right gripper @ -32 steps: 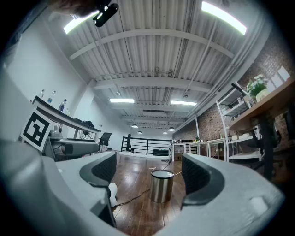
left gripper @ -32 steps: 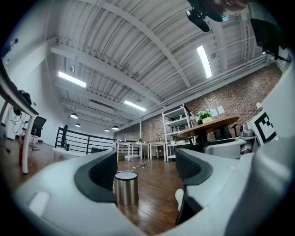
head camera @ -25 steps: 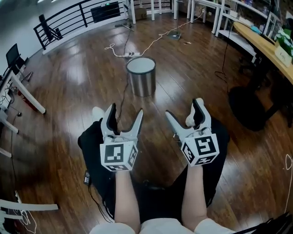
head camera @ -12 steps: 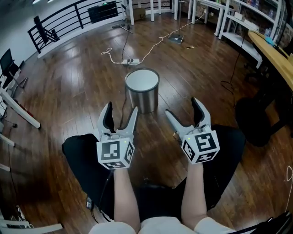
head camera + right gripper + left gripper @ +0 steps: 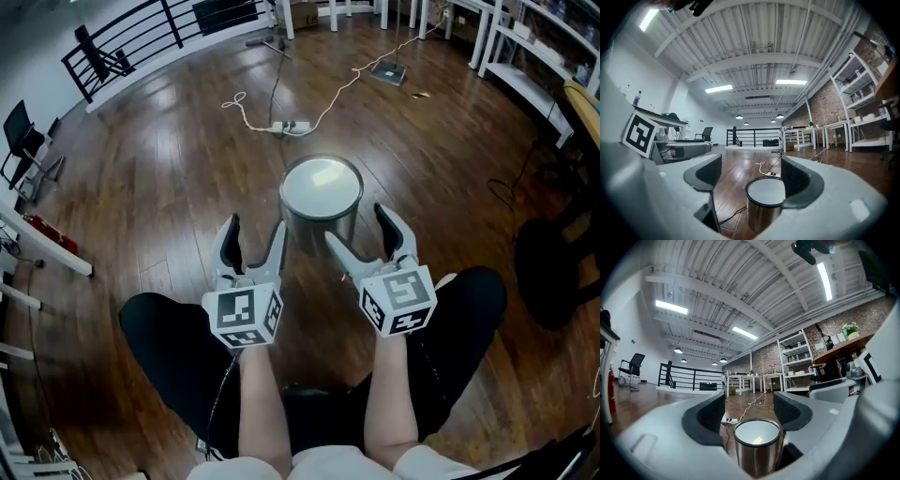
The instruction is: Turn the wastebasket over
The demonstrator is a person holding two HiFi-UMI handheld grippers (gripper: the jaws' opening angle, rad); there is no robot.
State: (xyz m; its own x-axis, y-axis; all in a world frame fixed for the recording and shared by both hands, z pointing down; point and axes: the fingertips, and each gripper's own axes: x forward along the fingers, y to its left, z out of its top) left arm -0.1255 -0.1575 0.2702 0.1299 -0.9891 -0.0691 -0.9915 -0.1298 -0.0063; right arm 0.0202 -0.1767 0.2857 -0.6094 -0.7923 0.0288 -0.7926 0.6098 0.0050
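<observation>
Left claw [image 5: 253, 231] and right claw [image 5: 359, 227] are closing from wide, nothing held between jaws. Wastebasket [image 5: 322, 192] just ahead could be shoved away if clipped.

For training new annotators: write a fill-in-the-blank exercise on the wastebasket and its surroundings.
The wastebasket stands ___, its opening facing up.
It rests on a ___ floor.
Inside it lies a small ___ scrap.
Missing words: upright; wooden; yellow.
</observation>
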